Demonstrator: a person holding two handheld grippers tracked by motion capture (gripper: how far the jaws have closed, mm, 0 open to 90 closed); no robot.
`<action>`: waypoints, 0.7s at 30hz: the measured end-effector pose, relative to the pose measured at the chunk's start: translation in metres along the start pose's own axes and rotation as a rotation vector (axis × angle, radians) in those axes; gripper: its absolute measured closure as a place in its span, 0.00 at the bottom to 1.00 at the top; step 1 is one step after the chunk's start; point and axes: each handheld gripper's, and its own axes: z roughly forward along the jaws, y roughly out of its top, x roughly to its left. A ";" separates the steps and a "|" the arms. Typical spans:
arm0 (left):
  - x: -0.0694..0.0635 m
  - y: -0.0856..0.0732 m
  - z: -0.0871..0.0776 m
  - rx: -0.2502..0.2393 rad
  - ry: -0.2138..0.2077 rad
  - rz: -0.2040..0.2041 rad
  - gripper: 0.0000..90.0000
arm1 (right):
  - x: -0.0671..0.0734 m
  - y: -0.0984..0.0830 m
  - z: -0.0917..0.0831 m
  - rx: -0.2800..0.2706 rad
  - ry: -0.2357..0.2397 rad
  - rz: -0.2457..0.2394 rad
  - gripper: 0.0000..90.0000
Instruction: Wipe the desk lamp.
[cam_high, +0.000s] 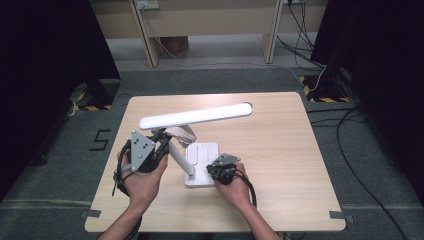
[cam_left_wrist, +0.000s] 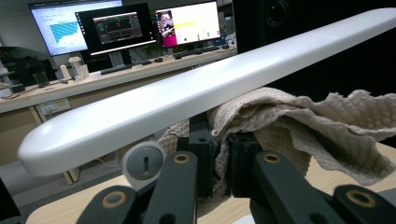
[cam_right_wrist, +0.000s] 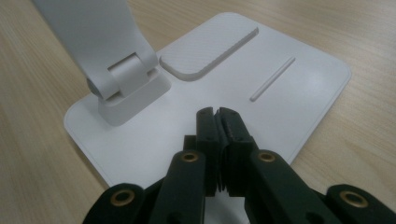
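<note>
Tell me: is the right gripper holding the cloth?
No. The right gripper is shut with nothing between its jaws over the lamp base; the cloth is in the left gripper.

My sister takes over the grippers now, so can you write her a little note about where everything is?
Left gripper: shut on the beige cloth, held against the underside of the desk lamp's long white head.
Right gripper: shut, empty, tips pressing down on the lamp's white base, beside the arm hinge.
The lamp stands mid-table.
Done: cloth gripped, base steadied.
Left: probably wiping along the head; how much is already wiped cannot be told.
</note>
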 end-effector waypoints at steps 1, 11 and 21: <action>0.001 0.000 0.000 0.000 0.001 0.001 0.92 | 0.000 0.000 0.000 0.000 -0.001 0.001 0.97; 0.001 -0.001 -0.002 -0.001 0.000 -0.001 0.92 | 0.000 0.000 0.000 -0.001 -0.003 -0.001 0.97; -0.003 -0.007 -0.012 0.018 -0.062 0.004 0.92 | 0.000 0.000 0.000 0.000 0.000 0.005 0.97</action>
